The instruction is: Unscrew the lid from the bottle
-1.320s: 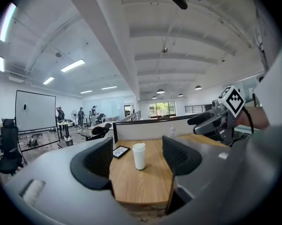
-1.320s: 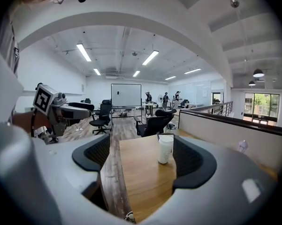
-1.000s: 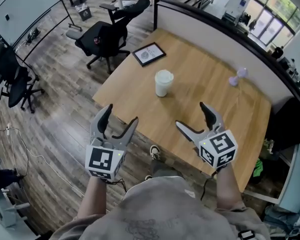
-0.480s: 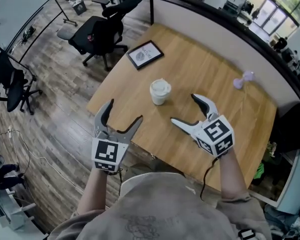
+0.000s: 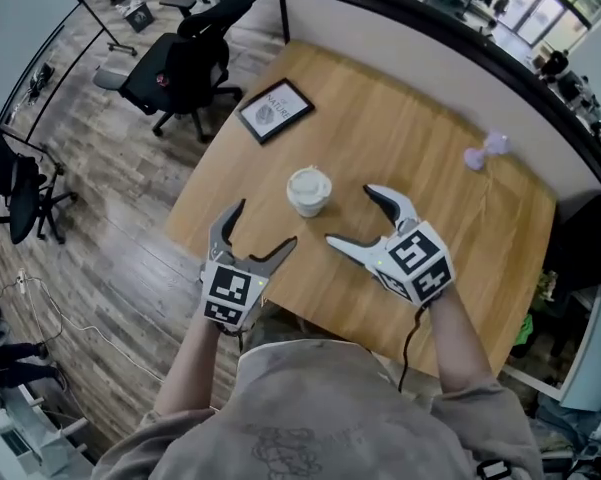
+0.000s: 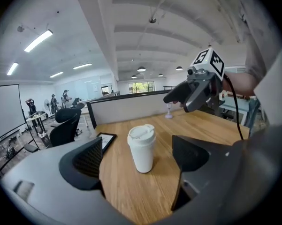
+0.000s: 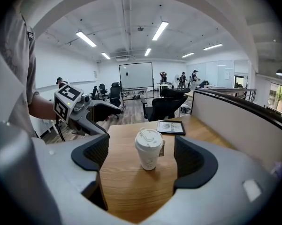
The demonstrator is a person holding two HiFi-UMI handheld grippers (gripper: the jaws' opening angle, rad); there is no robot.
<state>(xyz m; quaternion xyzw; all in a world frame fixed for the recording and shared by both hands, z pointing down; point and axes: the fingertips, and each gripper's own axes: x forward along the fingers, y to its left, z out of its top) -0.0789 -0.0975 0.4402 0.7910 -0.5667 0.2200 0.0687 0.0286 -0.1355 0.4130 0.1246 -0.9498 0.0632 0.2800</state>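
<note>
A white paper cup (image 5: 308, 192) with a white lid (image 6: 141, 132) stands upright on the wooden table (image 5: 420, 148), near its front left part. My left gripper (image 5: 263, 226) hovers at the table's near edge, short of the cup; its jaws have just been opening and hold nothing. My right gripper (image 5: 350, 214) is open over the table, just right of the cup and not touching it. In the left gripper view the cup (image 6: 141, 150) stands ahead of the fingers, with the right gripper (image 6: 197, 90) beyond. The right gripper view shows the cup (image 7: 148, 153) ahead and the left gripper (image 7: 84, 109) at left.
A black-framed picture (image 5: 273, 110) lies on the table's far left corner. A small purple object (image 5: 483, 151) stands at the far right. A dark-topped partition (image 5: 430, 43) runs along the table's back edge. Black office chairs (image 5: 185, 68) stand on the wooden floor to the left.
Both grippers have moved forward and down toward the cup. The left one has come from over the floor to the table's edge, its jaws spread wider. The cup has not moved.
</note>
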